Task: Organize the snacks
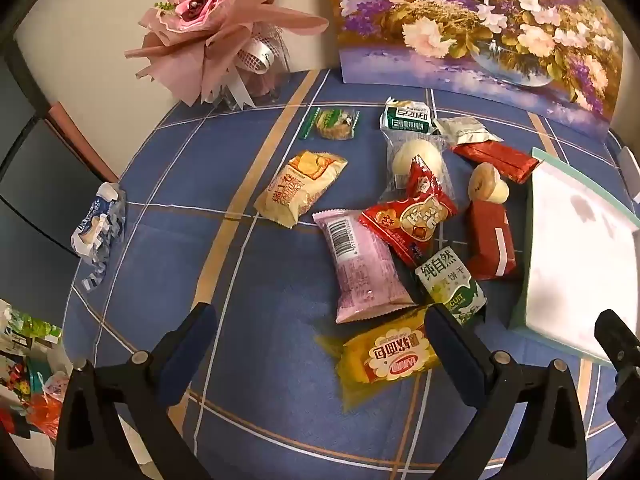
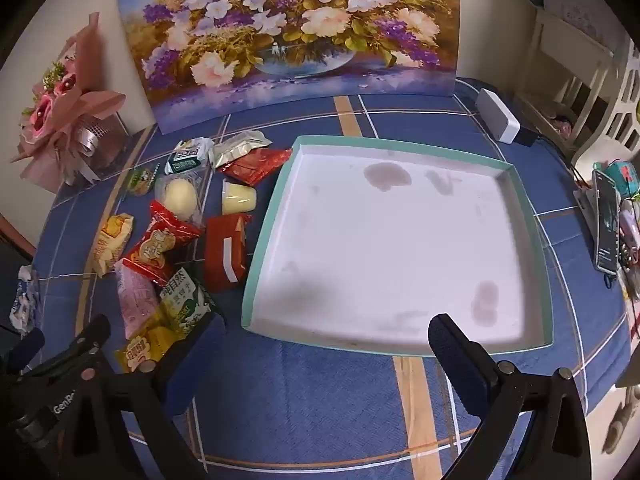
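On the table's left half, a loose pile of wrapped snacks lies on the blue plaid cloth, just beside the left wall of an empty, teal-rimmed white tray (image 2: 267, 216). Nothing is in the tray yet, so the sorting looks barely begun.

Both tools hover above the near edge, tilted steeply down. The left gripper (image 1: 320, 332) has its jaws spread wide with nothing between the pads; the right gripper (image 2: 326, 340) is likewise wide apart and empty, hanging over the tray's near rim.

Closest to the left jaws is the yellow bread packet (image 1: 384, 356), lying just ahead and toward their right finger, which overlaps the packet's right end in this view. Its long axis runs roughly across the jaw gap, side to side, so my guess is the wrist would need turning to pinch it across the narrow width. Beyond it lie the pink packet (image 1: 362, 264) and the green-and-white biscuit packet (image 1: 452, 284). The left hand is plainly nearer the pile; the right sits nearer the tray.
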Demonstrator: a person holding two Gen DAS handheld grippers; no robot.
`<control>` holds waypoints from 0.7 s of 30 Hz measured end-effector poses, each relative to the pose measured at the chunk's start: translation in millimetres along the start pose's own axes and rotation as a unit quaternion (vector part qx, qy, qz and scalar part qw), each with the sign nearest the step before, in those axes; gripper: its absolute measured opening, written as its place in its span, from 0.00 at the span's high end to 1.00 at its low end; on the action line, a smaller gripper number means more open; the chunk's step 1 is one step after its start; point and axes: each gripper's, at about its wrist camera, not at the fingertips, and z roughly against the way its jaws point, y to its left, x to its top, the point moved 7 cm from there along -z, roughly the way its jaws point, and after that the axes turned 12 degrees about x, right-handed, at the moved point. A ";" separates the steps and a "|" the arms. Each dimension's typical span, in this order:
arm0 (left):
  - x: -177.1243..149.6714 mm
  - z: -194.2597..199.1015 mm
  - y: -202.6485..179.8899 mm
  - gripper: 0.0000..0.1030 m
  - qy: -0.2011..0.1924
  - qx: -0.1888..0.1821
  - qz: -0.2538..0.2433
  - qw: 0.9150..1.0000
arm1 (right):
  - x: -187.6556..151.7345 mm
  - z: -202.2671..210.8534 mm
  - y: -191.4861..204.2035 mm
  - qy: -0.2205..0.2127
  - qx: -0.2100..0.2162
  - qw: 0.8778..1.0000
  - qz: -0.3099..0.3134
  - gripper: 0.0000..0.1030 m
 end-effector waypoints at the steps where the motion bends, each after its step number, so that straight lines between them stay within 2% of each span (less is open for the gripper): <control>1: 0.3 0.3 0.2 0.00 -0.001 -0.003 0.003 1.000 | -0.3 -0.4 -0.9 0.001 -0.005 1.000 0.000 0.00; 4: -2.6 -3.5 2.3 0.00 0.008 -0.005 0.005 1.000 | -1.6 -2.6 -3.5 0.004 -0.015 1.000 0.001 0.00; 7: -3.0 -7.2 0.9 0.00 0.018 -0.004 0.001 1.000 | -3.7 2.9 -2.0 -0.006 -0.004 1.000 -0.005 0.00; 9: -3.7 -6.8 0.9 0.00 0.015 -0.002 0.000 1.000 | -2.3 1.7 -4.2 0.005 -0.001 1.000 -0.009 0.00; 21: -4.2 -5.3 1.1 0.00 0.018 -0.003 0.003 1.000 | -4.1 -0.3 -2.2 0.005 -0.002 1.000 -0.004 0.00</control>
